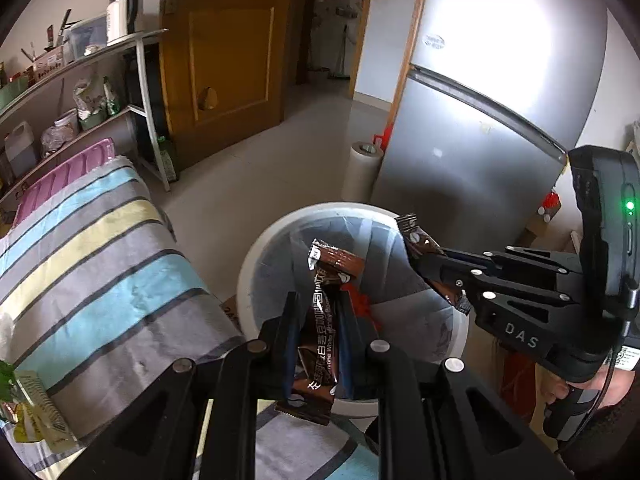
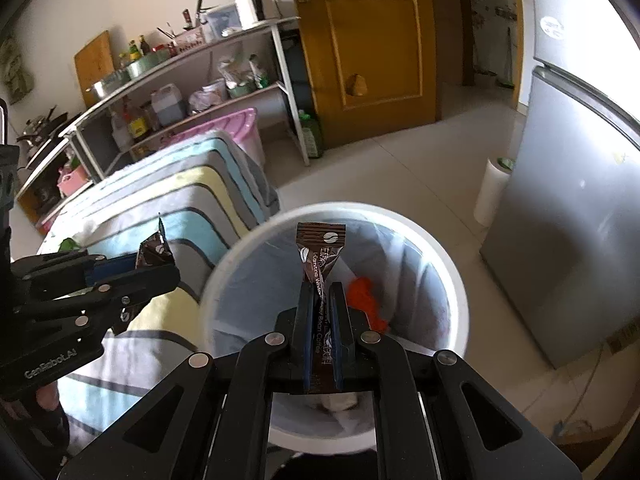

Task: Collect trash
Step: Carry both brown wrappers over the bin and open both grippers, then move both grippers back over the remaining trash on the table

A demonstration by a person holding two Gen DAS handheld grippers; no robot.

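- A brown coffee sachet (image 1: 320, 320) is clamped lengthwise between the fingers of the left gripper (image 1: 318, 312); its top end is bent over and pokes out past the fingertips, above the open mouth of the white trash bin (image 1: 256, 264).
- A second brown coffee sachet (image 2: 320, 264) is pinched between the fingers of the right gripper (image 2: 320, 300), standing straight up beyond the fingertips, also over the bin's opening.
- In the left wrist view the right gripper comes in from the right side, its sachet held above the bin's far right rim; a hand (image 1: 560, 396) grips its handle.
- In the right wrist view the left gripper reaches in from the left, its sachet over the striped cloth, just beside the bin's rim.
- The bin has a translucent liner, with an orange-red scrap (image 2: 364, 300) lying inside.
- The bin stands on the floor, against a table covered by a striped cloth (image 1: 100, 264) in grey, blue and yellow.
- A green-and-yellow wrapper (image 1: 28, 412) lies on the cloth at the left edge.
- Beyond the bin are a silver fridge (image 1: 480, 128), a white roll (image 1: 362, 172) standing beside it, a wooden door (image 1: 224, 48) and a cluttered metal shelf (image 1: 80, 80).
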